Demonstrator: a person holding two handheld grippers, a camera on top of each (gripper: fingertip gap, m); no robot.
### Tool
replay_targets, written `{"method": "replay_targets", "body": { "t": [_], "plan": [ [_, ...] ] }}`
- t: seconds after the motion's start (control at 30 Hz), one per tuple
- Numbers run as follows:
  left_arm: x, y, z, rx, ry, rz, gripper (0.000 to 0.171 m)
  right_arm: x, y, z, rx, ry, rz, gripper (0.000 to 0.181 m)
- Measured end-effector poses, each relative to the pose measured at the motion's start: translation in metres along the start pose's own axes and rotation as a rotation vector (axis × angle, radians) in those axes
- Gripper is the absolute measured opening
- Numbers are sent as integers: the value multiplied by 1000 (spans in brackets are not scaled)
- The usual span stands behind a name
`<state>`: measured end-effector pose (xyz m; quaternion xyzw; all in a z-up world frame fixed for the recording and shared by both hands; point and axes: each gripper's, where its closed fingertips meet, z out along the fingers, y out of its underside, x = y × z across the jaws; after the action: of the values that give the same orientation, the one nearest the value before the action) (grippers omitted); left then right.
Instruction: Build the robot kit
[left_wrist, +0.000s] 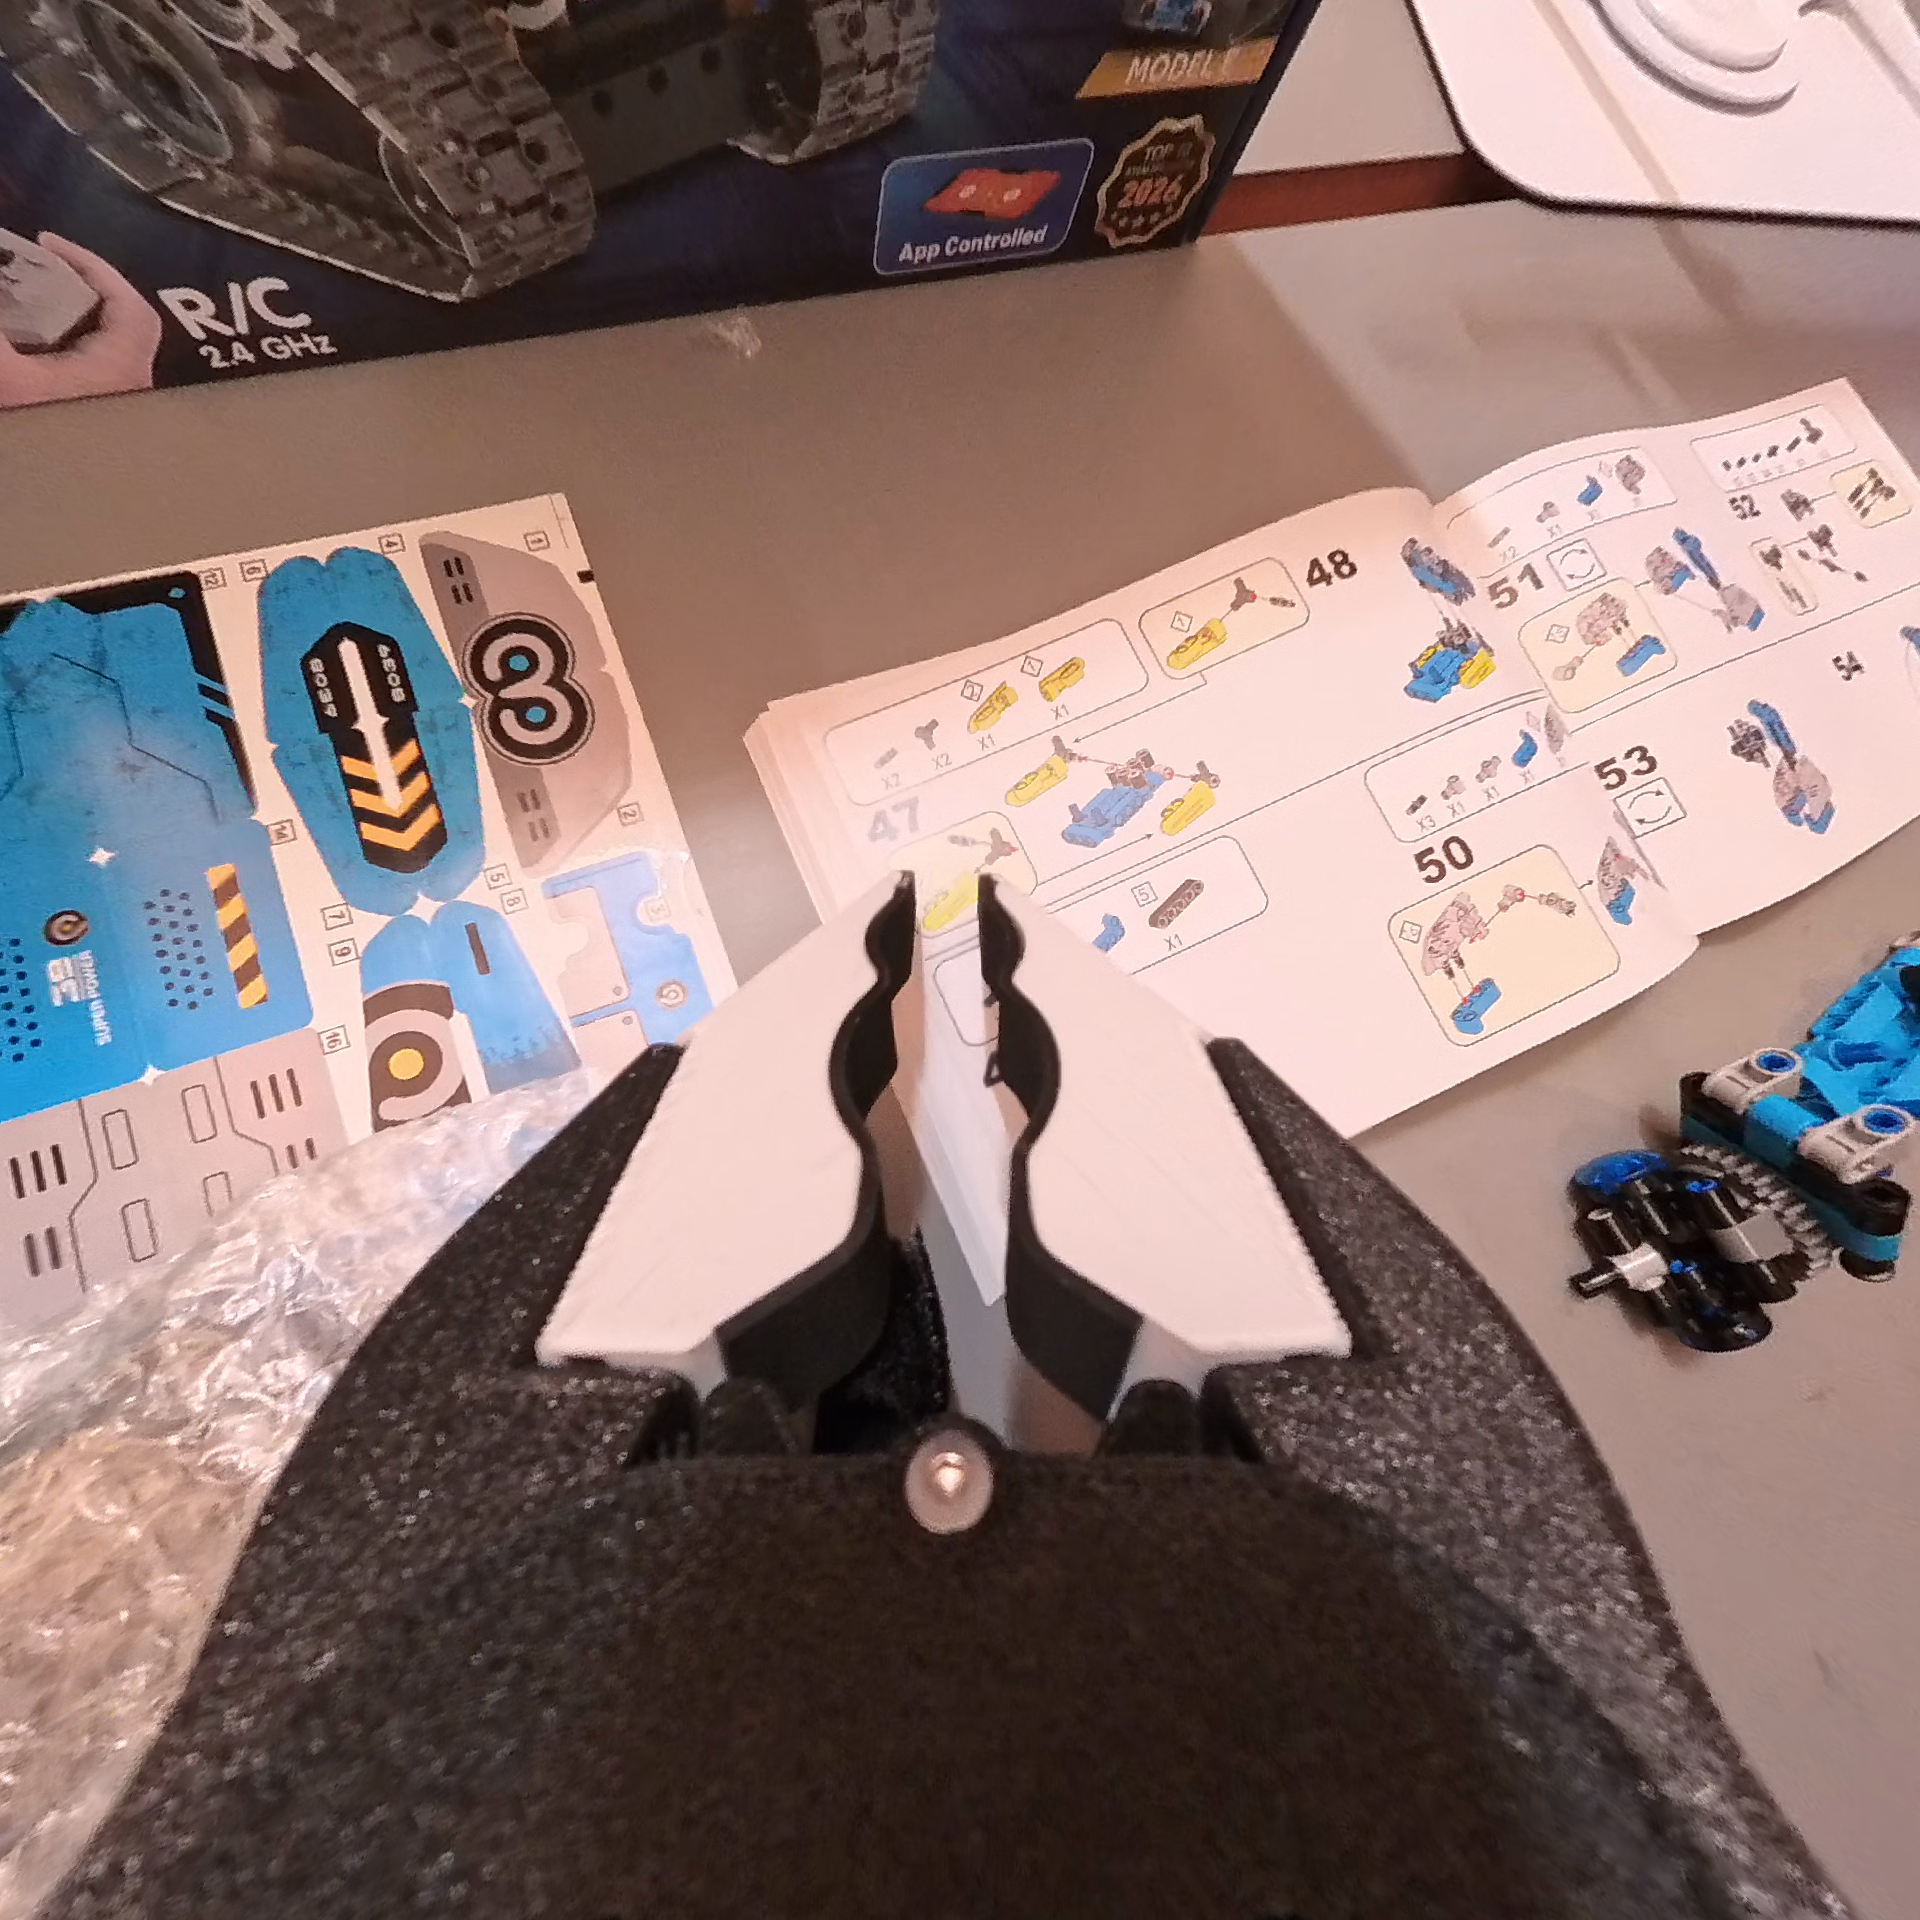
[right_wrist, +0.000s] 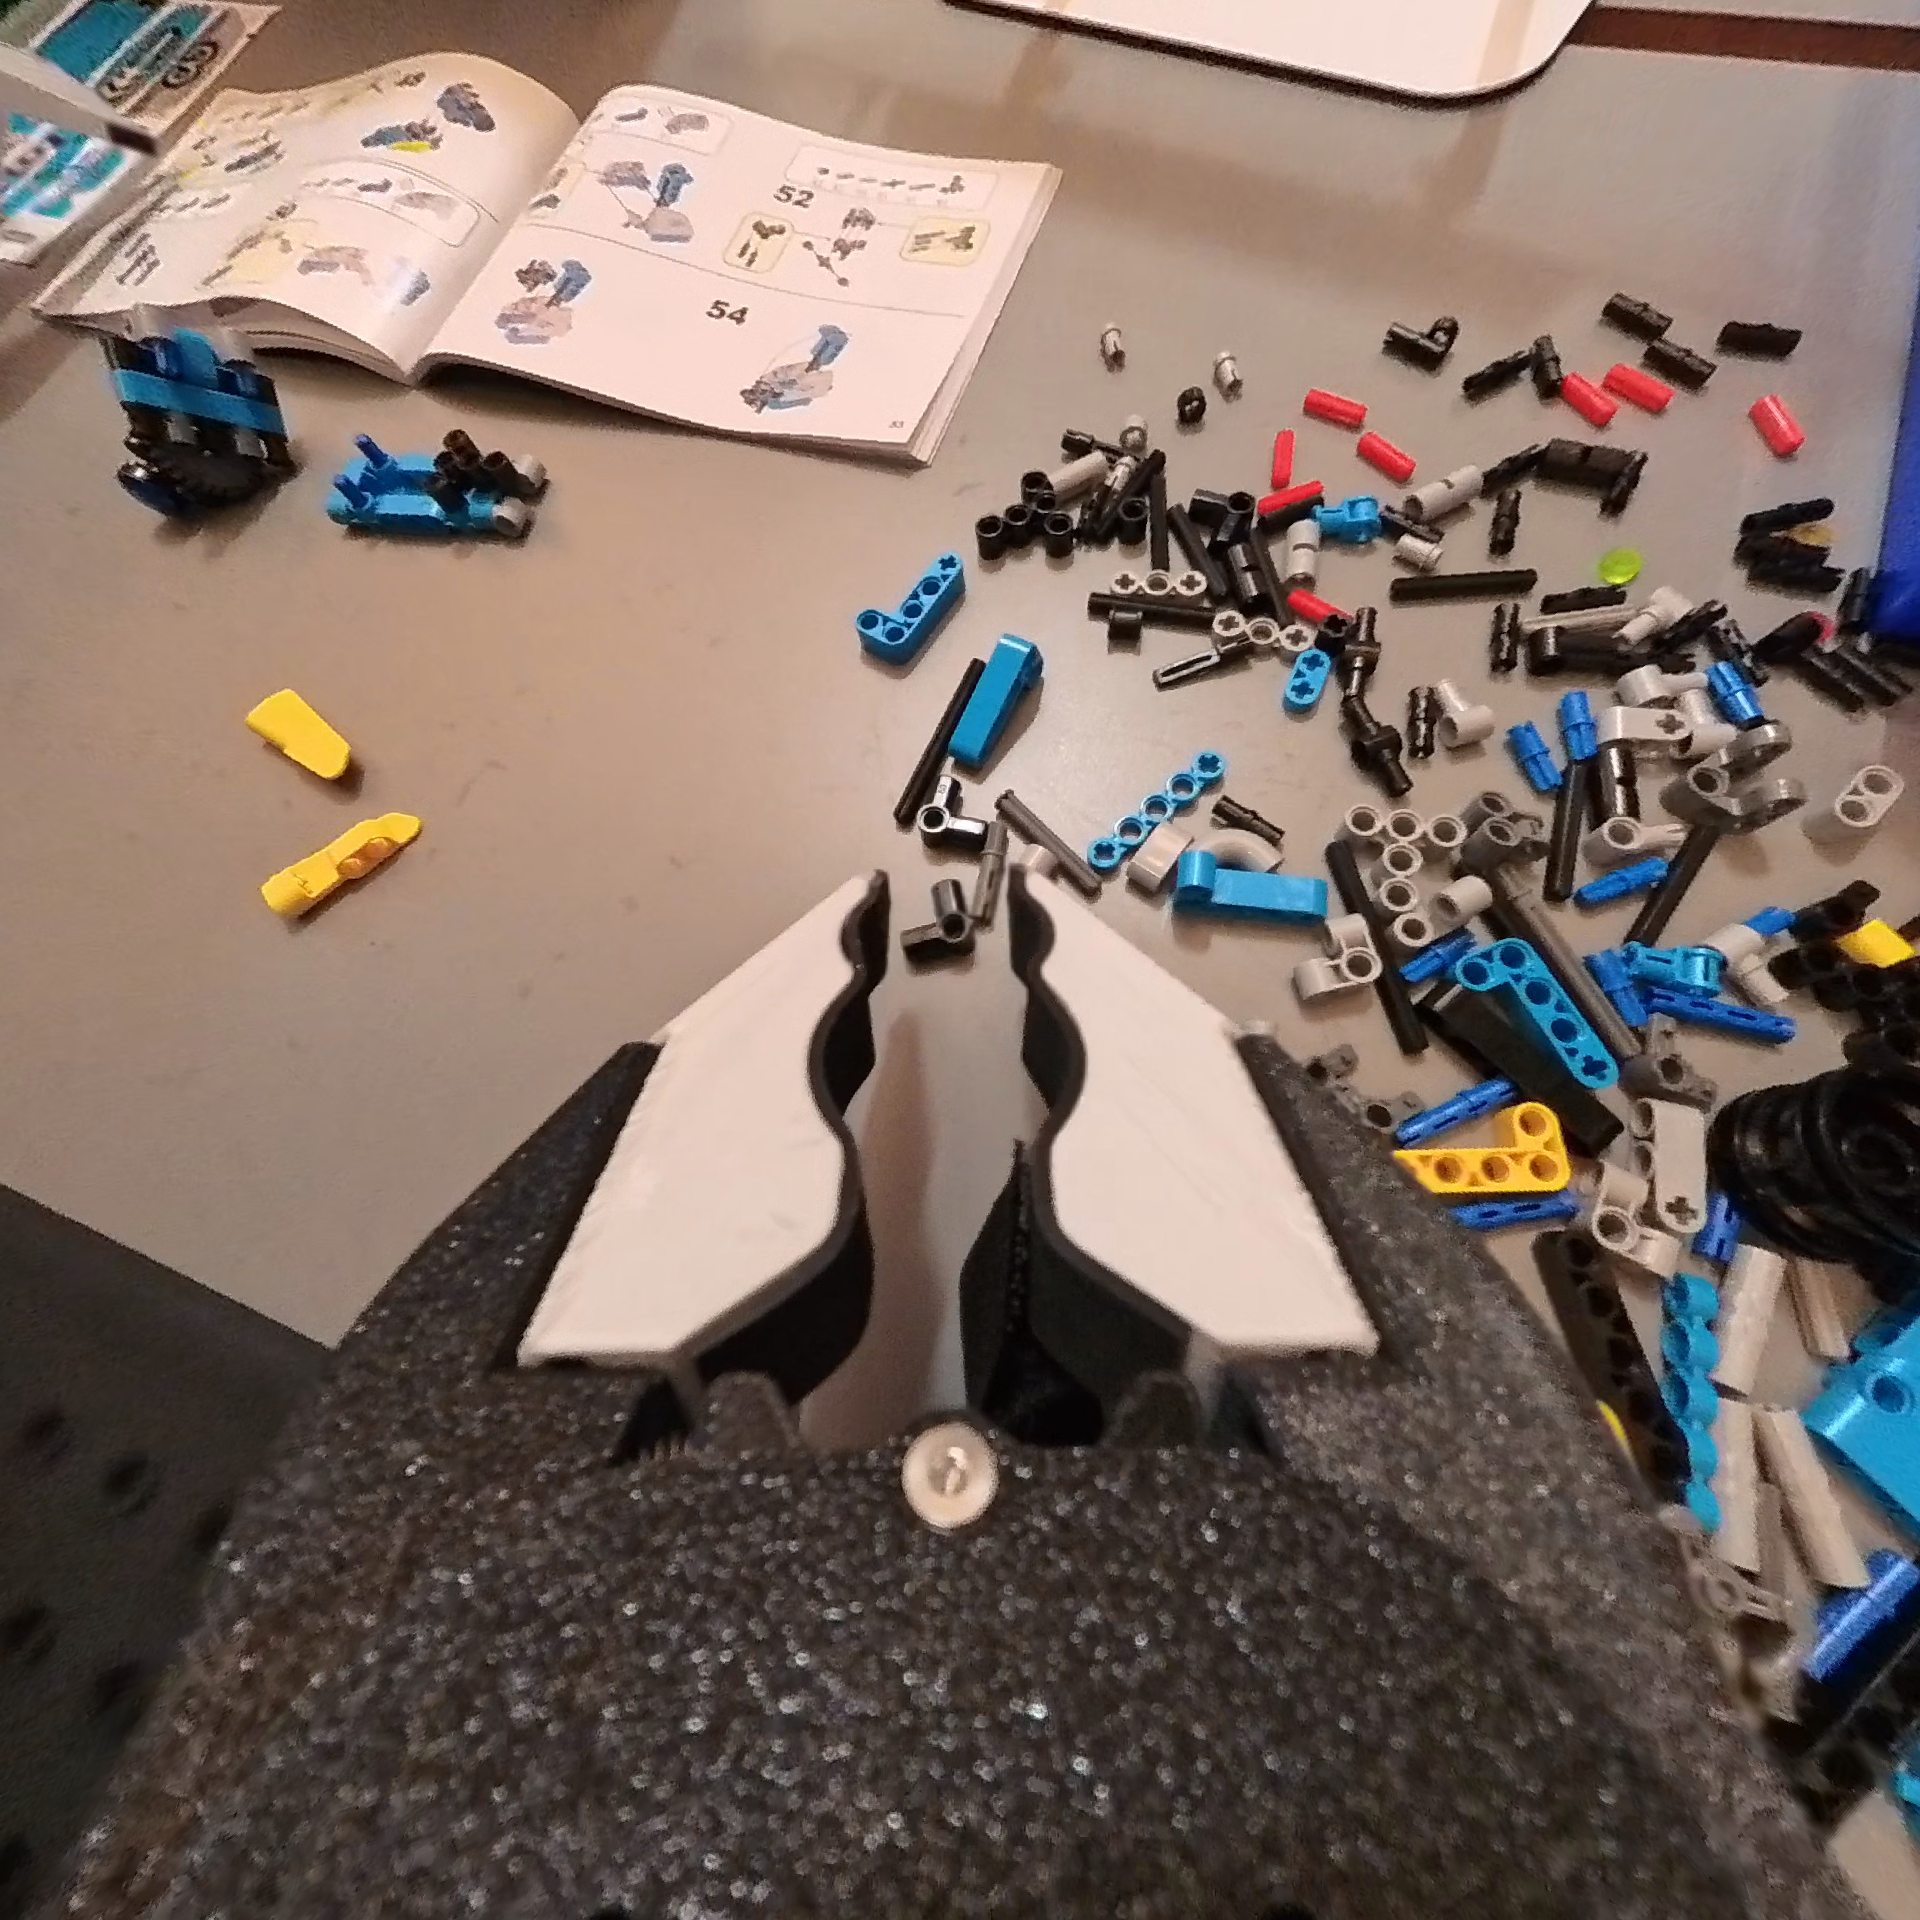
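My left gripper hovers over the near left corner of an open instruction booklet. Its jaws stand a narrow gap apart with nothing between them. A blue and black partly built model sits to its right. My right gripper is open and empty, low over the grey table. A small black connector lies just beyond and between its tips. A spread of loose blue, black, grey and red building pieces lies to its right. Two yellow pieces lie to its left.
A sticker sheet and crumpled clear plastic lie left of the left gripper. The kit box stands behind, and a white tray is at the back right. The right wrist view shows the booklet, two small blue assemblies and black rubber rings.
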<state>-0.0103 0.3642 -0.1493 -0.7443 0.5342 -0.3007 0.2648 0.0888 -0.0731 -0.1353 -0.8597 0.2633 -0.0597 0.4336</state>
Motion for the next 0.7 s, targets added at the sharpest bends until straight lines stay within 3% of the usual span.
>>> {"method": "replay_targets", "body": {
  "t": [0.27,0.7],
  "plan": [
    [1,-1,0,2,3,-7,12,28,6,-5,-42,59,34,21],
    [-5,1,-3,-3,-28,16,12,55,8,-7,-131,159,-100,21]
  ]
}}
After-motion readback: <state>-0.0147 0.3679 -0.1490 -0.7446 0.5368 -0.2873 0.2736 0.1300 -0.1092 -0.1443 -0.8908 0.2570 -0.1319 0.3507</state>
